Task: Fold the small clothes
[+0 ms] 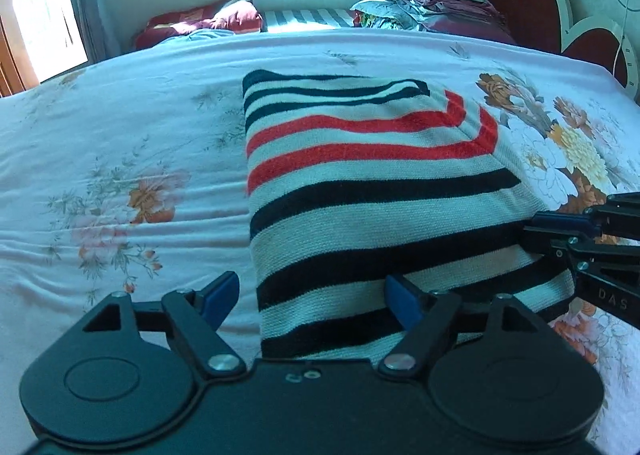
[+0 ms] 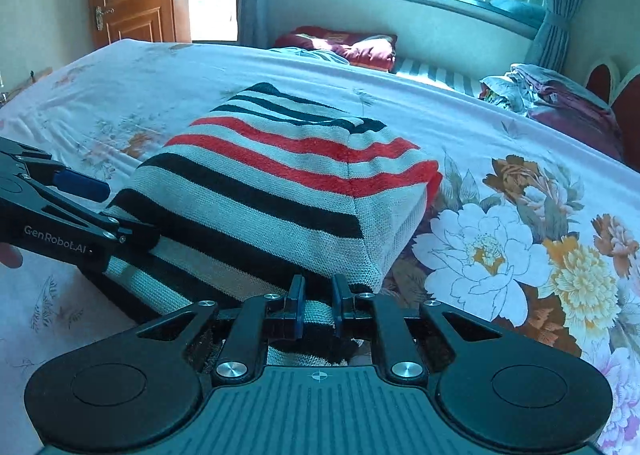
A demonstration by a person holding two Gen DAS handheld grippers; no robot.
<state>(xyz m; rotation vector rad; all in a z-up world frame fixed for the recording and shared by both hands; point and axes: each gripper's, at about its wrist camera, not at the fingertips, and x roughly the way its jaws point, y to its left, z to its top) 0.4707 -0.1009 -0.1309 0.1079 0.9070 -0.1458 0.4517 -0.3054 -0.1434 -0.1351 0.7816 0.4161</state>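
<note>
Sweater (image 1: 360,191) hem between right gripper (image 2: 318,305) jaws

We see a bed (image 1: 120,159) covered by a pale pink sheet (image 2: 472,135) printed with faint flower sprays on one side and large white, orange and yellow blooms on the other. Directly on the sheet, near the middle, lies a folded striped sweater (image 1: 360,183) in white, black and red bands, its near edge toward us. At the far side we make out a dark red pillow (image 1: 208,17) and, toward the headboard end, a stack of folded clothes (image 1: 432,7) resting on the bed.
</note>
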